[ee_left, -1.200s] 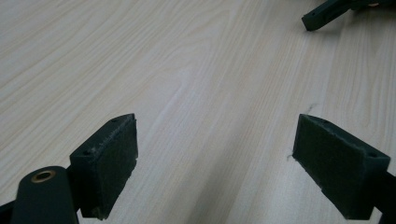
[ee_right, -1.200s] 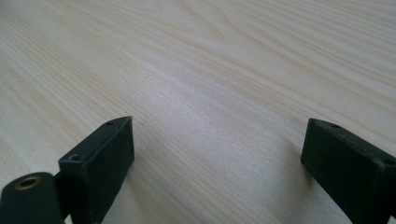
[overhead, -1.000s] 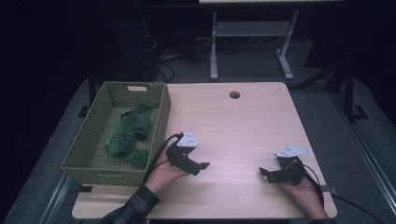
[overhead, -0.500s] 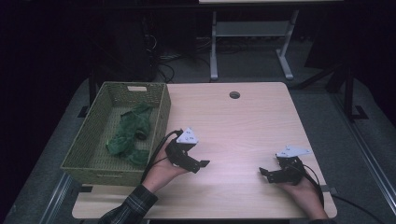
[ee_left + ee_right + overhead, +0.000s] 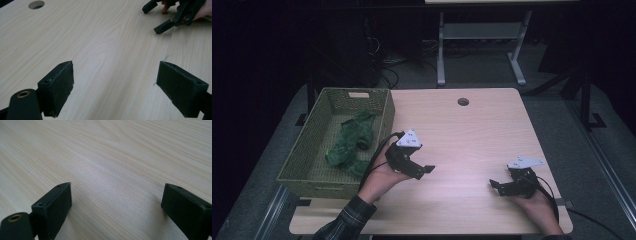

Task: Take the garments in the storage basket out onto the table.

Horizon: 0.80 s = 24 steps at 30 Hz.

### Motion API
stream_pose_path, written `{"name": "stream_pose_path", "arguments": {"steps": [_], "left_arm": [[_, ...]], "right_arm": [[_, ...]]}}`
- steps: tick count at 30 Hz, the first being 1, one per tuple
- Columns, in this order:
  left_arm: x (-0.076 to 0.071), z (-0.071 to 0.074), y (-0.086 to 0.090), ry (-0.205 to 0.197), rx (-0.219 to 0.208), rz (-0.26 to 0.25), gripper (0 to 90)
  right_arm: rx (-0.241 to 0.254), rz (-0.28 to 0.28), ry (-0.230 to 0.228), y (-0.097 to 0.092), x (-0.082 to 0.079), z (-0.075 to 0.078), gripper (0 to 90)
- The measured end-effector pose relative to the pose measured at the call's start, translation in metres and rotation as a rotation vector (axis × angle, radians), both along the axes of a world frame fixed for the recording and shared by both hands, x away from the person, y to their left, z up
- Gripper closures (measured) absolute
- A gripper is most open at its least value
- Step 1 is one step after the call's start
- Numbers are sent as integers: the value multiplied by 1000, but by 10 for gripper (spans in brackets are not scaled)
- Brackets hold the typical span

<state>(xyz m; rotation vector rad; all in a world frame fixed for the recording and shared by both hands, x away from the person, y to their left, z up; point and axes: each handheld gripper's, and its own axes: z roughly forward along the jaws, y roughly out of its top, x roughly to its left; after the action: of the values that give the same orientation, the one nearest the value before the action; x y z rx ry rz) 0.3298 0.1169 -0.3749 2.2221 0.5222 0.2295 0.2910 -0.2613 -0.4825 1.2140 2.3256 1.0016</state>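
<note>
On the pale wood-grain table (image 5: 462, 135), both hand-held grippers gape.

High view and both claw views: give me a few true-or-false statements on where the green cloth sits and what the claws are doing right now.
1. The crumpled green cloth lies inside the woven olive-green basket. True.
2. The left claw is shut on the cloth. False: its jaws stand wide apart over bare light wooden table.
3. The right claw is open with nothing between its jaws. True.
4. The basket stands at the table's right edge. False: it stands at the left edge.
5. The round hole in the table is near its far edge. True.
</note>
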Motion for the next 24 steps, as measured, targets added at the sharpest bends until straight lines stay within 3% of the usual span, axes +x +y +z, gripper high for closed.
{"name": "stream_pose_path", "arguments": {"steps": [5,24], "left_arm": [[3,9,7,-26,-10,11,138],[21,30,34,-43,-14,49,140]], "right_arm": [[0,-1,0,0,0,0,93],[-1,0,-1,0,0,0,92]]}}
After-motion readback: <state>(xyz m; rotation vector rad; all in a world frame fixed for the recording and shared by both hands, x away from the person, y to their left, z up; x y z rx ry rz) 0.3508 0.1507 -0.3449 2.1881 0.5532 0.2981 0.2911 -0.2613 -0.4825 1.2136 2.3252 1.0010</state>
